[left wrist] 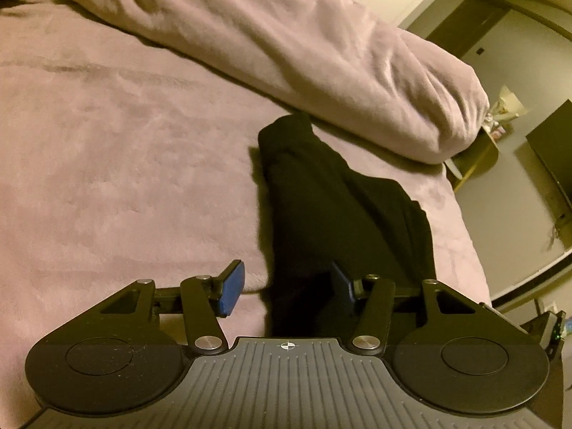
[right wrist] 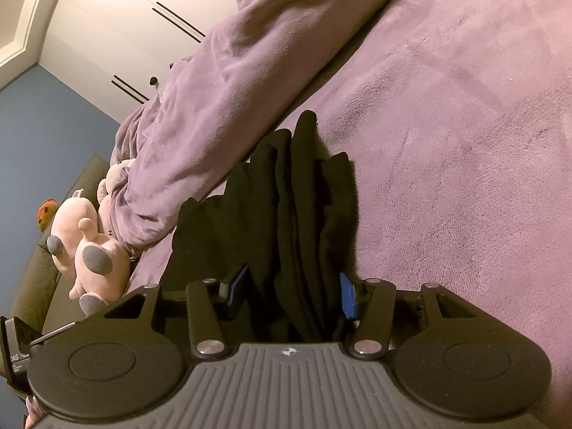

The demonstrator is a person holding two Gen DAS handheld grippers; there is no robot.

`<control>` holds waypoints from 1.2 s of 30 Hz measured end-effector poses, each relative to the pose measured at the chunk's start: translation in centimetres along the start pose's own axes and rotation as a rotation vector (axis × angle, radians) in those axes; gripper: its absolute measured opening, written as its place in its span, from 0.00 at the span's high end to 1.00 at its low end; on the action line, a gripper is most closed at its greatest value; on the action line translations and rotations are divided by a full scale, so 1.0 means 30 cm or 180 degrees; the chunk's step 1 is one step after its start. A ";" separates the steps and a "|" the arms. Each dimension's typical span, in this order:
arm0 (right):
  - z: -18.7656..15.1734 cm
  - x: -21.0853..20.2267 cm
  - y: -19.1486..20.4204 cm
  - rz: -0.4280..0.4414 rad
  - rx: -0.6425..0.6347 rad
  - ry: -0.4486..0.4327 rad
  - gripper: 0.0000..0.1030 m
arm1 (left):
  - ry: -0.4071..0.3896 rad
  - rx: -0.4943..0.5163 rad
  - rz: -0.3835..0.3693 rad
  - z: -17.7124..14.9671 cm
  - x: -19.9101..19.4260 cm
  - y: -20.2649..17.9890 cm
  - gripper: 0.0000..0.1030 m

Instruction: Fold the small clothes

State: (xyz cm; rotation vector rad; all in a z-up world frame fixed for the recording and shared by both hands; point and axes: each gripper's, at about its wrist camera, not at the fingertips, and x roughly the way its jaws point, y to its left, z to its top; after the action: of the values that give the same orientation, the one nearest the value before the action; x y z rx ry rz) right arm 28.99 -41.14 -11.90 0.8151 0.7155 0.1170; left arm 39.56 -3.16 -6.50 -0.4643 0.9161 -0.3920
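Black garment (right wrist: 286, 214) between open right tongs (right wrist: 291, 295)

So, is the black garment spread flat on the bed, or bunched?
Bunched. The black garment shows several lengthwise folds and ridges, gathered between the right gripper's fingers, on the purple bed cover.

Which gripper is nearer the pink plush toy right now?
Right. The pink plush toy lies just beyond the right gripper, off its left finger at the bed's edge. The left gripper is over the black garment, with no toy in its view.
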 end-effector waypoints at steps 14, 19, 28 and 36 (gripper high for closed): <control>0.003 0.002 -0.005 0.0011 -0.0033 0.0033 0.51 | 0.0196 -0.0276 -0.0384 0.019 0.111 0.061 0.44; 0.019 0.013 -0.008 0.0060 0.0037 0.0075 0.51 | 0.0192 -0.0327 -0.0532 0.017 0.174 0.062 0.44; 0.004 0.061 0.046 -0.0012 0.0048 0.0150 0.74 | 0.0180 -0.0239 -0.0542 0.038 0.167 0.022 0.76; -0.093 0.025 0.129 0.0420 0.0491 0.0524 0.76 | 0.0336 -0.0203 -0.0578 0.079 -0.096 0.074 0.76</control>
State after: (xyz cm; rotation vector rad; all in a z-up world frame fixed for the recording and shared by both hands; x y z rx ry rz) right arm 28.46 -36.43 -10.89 1.0088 0.8329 0.2525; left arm 40.20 0.65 -4.55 -0.5920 0.9941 -0.5580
